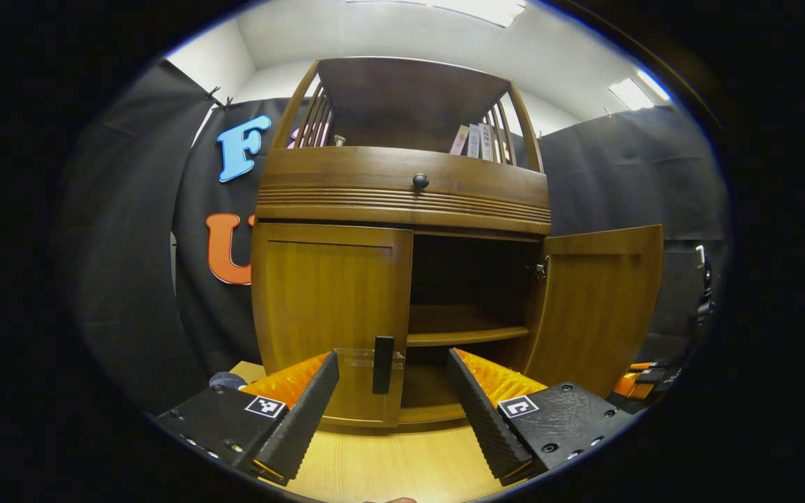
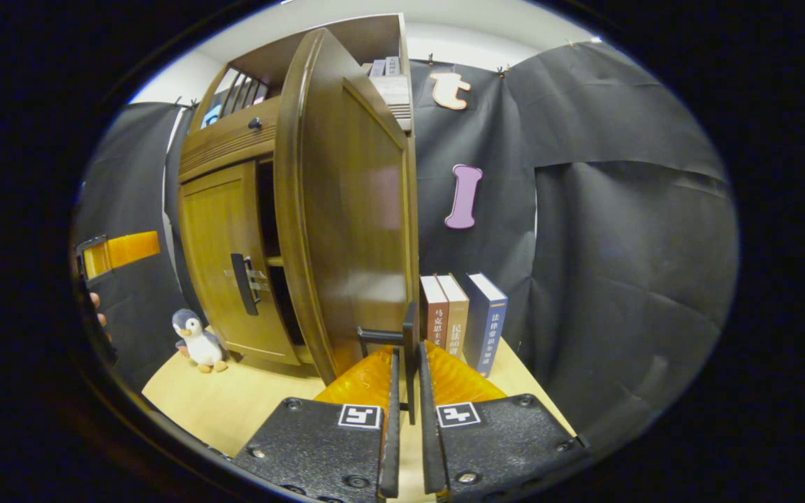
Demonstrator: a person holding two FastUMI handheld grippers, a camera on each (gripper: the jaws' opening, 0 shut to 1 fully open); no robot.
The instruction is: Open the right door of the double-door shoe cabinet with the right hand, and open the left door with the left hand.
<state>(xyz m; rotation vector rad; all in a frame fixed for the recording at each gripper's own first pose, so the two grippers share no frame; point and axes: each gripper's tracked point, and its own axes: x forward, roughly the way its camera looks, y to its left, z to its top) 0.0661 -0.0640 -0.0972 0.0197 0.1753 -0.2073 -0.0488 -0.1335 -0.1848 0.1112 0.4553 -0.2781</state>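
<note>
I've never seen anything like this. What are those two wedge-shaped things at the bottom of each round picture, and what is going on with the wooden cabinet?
Each picture comes from a camera riding on a hand-held two-finger gripper; the wedges are that gripper's own fingers.

In the left gripper view, the left gripper is open, aimed at the handle of the closed left door. The right door stands swung open, showing a shelf inside.

In the right gripper view, the right gripper is shut on the right door's handle. On the table stand a toy penguin and three books. The other gripper, with a person's fingers beside it, shows at the left edge.
</note>
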